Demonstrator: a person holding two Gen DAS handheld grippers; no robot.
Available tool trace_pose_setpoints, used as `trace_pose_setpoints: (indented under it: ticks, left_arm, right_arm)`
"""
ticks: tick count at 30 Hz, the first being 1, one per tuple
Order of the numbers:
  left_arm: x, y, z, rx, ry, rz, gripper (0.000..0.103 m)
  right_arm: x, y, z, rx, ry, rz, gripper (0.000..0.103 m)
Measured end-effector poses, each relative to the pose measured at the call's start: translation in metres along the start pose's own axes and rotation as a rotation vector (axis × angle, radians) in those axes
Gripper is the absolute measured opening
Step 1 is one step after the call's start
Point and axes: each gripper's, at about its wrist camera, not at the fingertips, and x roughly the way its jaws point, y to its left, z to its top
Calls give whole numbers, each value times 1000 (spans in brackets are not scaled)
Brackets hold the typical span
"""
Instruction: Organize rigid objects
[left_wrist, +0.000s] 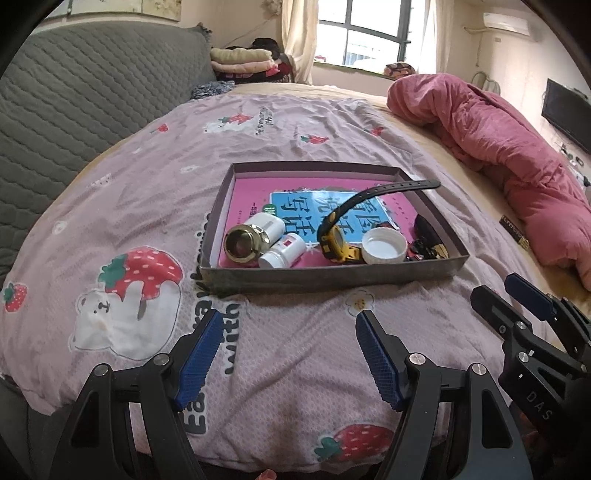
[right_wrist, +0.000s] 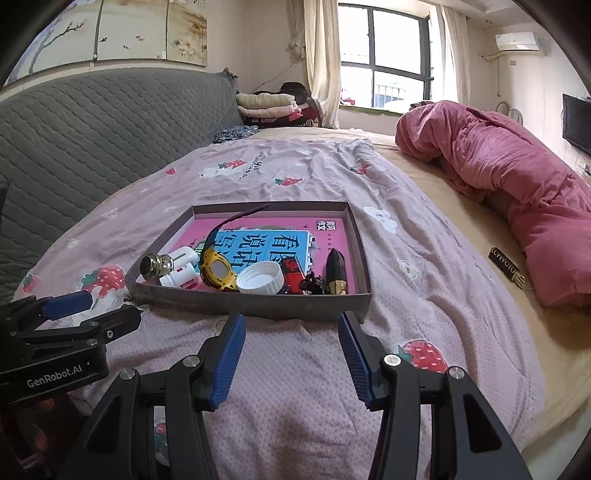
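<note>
A shallow brown box (left_wrist: 332, 276) (right_wrist: 255, 301) lies on the bed with a pink book (left_wrist: 251, 192) (right_wrist: 325, 236) flat in it. Inside are a yellow and black watch (left_wrist: 338, 242) (right_wrist: 218, 271), a white cap (left_wrist: 384, 245) (right_wrist: 260, 280), two white bottles (left_wrist: 282, 251) (right_wrist: 181, 275), one with a gold cap (left_wrist: 242, 245) (right_wrist: 155, 266), and dark small items (right_wrist: 334, 273) at the right. My left gripper (left_wrist: 290, 317) and right gripper (right_wrist: 291, 319) hover open over the sheet, just short of the box's near wall, with nothing between their fingers.
The strawberry-print sheet (left_wrist: 129, 206) covers the bed. A rolled pink quilt (left_wrist: 517, 166) (right_wrist: 517, 192) lies along the right side, with a small dark striped object (right_wrist: 504, 267) on the beige mattress beside it. A grey quilted headboard (right_wrist: 92, 129) stands at left.
</note>
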Motion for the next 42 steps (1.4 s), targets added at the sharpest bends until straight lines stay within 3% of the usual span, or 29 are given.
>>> trace_pose_setpoints:
  ticks: [14, 42]
  left_arm:
    - [-2, 1, -10, -2, 22, -2, 75]
    - [30, 4, -20, -2, 58, 29, 75]
  right_arm:
    - [-10, 4, -11, 6, 7, 33, 52]
    - [25, 6, -25, -5, 78, 14, 52]
